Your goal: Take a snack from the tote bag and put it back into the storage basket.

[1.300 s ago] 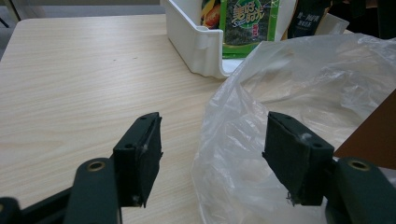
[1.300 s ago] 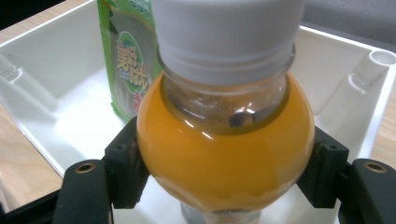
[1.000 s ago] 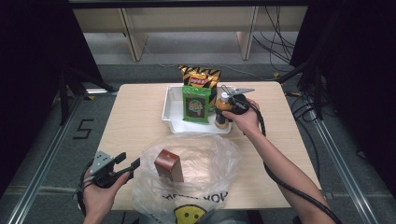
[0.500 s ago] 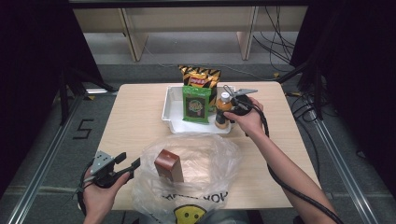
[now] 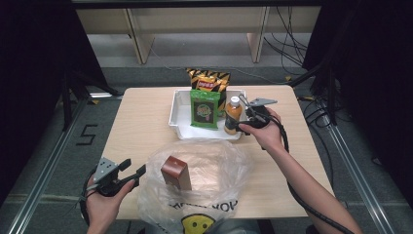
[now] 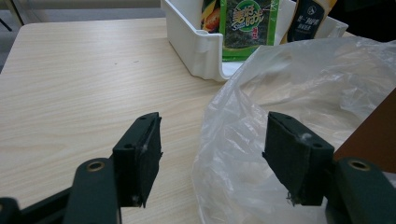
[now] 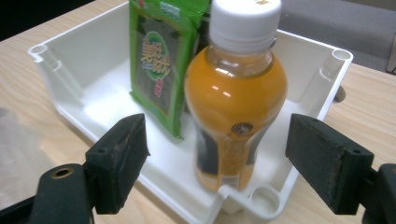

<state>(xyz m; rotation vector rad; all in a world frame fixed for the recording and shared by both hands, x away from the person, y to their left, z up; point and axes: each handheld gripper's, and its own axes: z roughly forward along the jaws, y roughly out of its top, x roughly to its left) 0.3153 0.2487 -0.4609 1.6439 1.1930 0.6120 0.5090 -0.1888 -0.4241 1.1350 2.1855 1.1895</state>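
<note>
Two risks can be judged from how the right gripper (image 7: 217, 154) stands: its fingers (image 7: 116, 161) are spread wide to either side of the orange juice bottle (image 7: 233, 107), and nothing is held between them yet. The bottle stands upright in the near right corner of the white tray (image 5: 181, 114), just beside a green snack packet (image 7: 161, 60). If the fingers are shut off-centre, the tall bottle could be tipped against the packet or pushed into the tray wall; if they are shut low on the rounded, smooth body, it may slip when lifted.

The left gripper (image 6: 212, 161) is held wide open too, gripping nothing, at the rim of the clear plastic bag (image 5: 214, 165) on the counter (image 5: 141, 122). A brown box (image 5: 175, 173) already stands in the bag. Unless the rim is held, the bag's mouth may collapse as the bottle is brought over.
</note>
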